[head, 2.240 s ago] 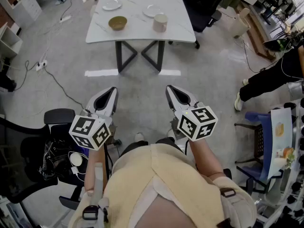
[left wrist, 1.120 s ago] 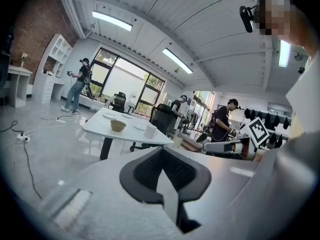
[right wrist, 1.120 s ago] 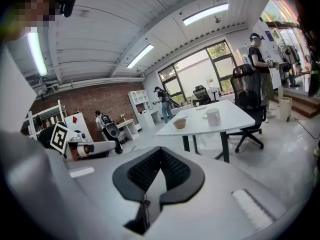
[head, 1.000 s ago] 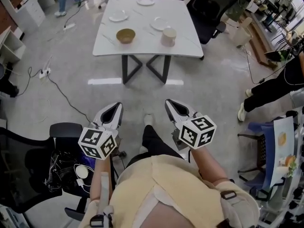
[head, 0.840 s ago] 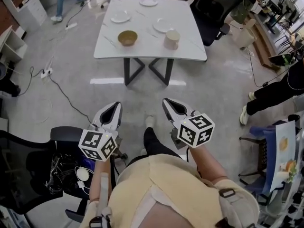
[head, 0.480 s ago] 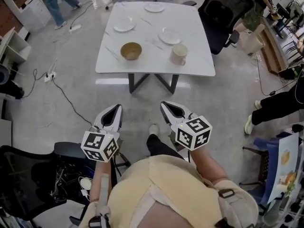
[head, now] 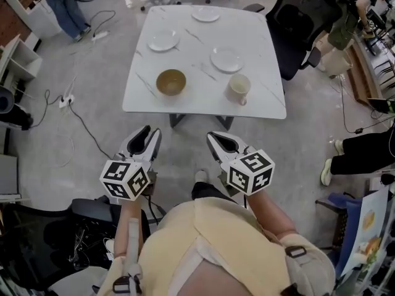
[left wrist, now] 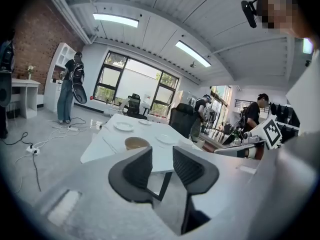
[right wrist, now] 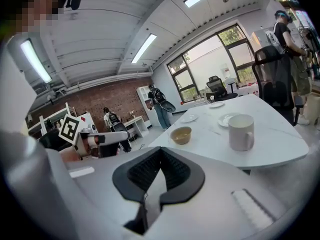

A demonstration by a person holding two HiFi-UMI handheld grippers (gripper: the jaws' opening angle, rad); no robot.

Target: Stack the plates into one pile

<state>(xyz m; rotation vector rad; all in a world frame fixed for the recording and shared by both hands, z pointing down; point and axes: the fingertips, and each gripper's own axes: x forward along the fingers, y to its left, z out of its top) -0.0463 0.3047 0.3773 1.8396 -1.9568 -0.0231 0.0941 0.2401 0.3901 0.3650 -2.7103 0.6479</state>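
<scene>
Approaching the table: my left gripper [head: 145, 134] is held out ahead of me with its jaws parted. They have just been opening, and nothing stands between them. My right gripper [head: 214, 138], level with it on the other side, has its jaws brought together at the tips, closed on nothing. Both grippers hang over the grey floor [head: 74, 73], short of the near edge of the white table [head: 265, 100].

On the table top the three white plates lie well apart from one another, none stacked. The left plate [head: 163, 40] sits toward the left side, the far plate [head: 205, 14] near the far edge, and the right plate [head: 227, 59] toward the right side. Nearer to me stand a brown bowl [head: 171, 82], just in front of the left plate, and a white mug [head: 239, 87], upright and just in front of the right plate.

A black office chair [head: 296, 36] stands at the table's right side. A cable [head: 86, 134] trails across the floor to the left of the table.
</scene>
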